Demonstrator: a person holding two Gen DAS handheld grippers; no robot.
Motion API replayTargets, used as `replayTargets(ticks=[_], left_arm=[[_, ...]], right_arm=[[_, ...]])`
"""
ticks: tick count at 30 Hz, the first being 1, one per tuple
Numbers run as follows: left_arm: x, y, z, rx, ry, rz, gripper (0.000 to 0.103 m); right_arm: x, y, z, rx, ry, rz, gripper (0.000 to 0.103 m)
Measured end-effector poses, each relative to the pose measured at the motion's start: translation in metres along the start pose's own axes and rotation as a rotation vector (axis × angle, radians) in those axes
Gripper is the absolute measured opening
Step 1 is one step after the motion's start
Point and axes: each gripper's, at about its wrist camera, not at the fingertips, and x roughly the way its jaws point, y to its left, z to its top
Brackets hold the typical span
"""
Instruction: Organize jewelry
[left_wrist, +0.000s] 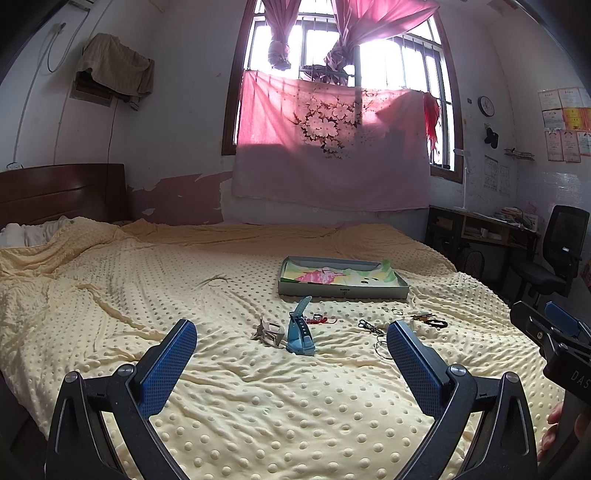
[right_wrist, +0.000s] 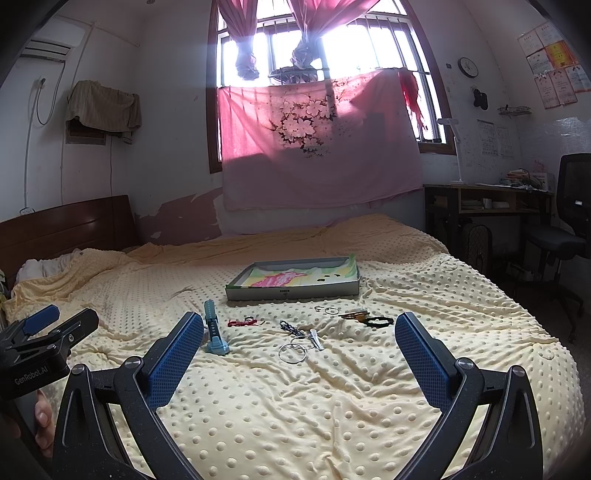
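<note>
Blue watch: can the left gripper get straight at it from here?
Probably yes. The left gripper is open and empty, and the blue watch lies just beyond its fingertips on the yellow blanket, nothing between. A silvery piece lies close on its left and might get nudged.

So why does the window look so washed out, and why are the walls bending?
Left wrist view: the window is blown out white by backlight, and the fisheye lens bows the walls. Right wrist view: glare from the window spreads over the knotted curtains, while the bed stays evenly lit and sharp.
</note>
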Motion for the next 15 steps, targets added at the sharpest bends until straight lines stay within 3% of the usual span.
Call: replayTargets(ticks=[15], left_arm=[[-0.0002,-0.0004,-0.0003,0.002,-0.002,0.001,0.103]], right_arm=[[-0.0009,-0.0001,0.001,0.001,-0.002,0.0,0.102]])
